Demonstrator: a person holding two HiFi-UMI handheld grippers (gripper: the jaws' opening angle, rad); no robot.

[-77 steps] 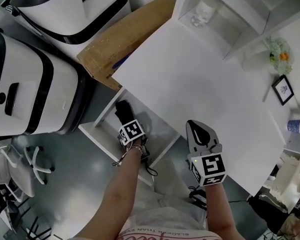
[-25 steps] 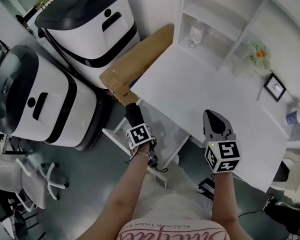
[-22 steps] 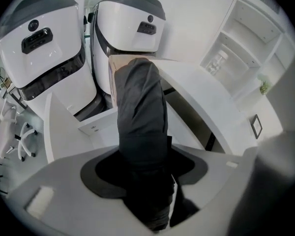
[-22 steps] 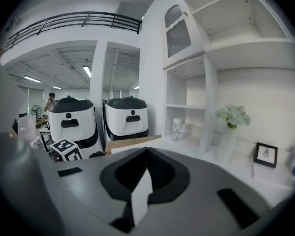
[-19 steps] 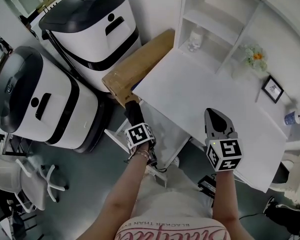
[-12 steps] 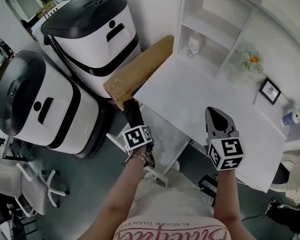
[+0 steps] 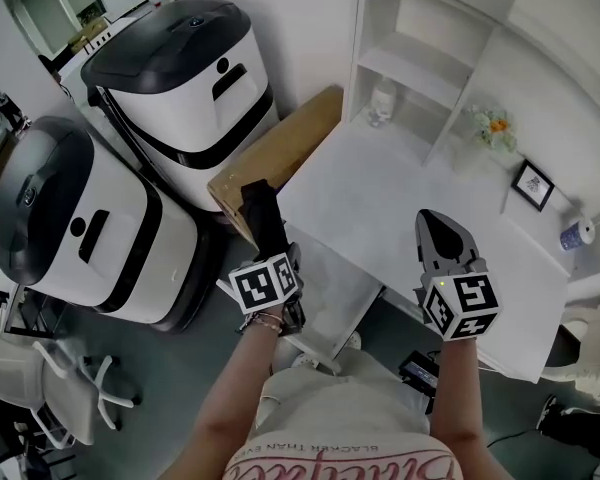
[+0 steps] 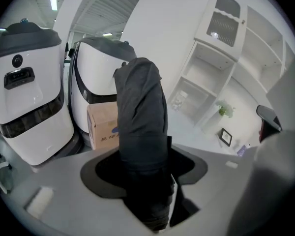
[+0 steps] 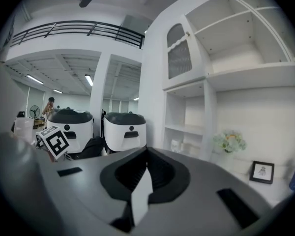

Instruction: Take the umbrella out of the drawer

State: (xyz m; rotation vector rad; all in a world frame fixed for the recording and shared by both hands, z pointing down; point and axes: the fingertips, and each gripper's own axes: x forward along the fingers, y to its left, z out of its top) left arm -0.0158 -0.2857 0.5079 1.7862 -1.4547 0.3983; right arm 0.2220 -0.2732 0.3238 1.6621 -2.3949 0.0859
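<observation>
A black folded umbrella [image 7: 261,213] sticks forward out of my left gripper [image 7: 271,251], which is shut on its lower end. The umbrella hangs in the air above the open white drawer [image 7: 328,293], level with the desk's left edge. In the left gripper view the umbrella [image 8: 140,127] fills the middle, clamped between the jaws of my left gripper [image 8: 148,183]. My right gripper [image 7: 432,224] hovers over the front of the white desk [image 7: 400,203], jaws together and nothing in them. The right gripper view shows the right gripper [image 9: 143,173] the same way, closed and empty.
Two big white-and-black machines [image 7: 185,78] stand to the left, with a cardboard box [image 7: 285,153] between them and the desk. A shelf unit [image 7: 420,58], a small plant [image 7: 490,128], a picture frame [image 7: 532,183] and a blue cup [image 7: 577,235] line the desk's far side.
My left gripper has risen with the umbrella, from down in the drawer to up beside the desk edge, and tilted. The right gripper has risen a little.
</observation>
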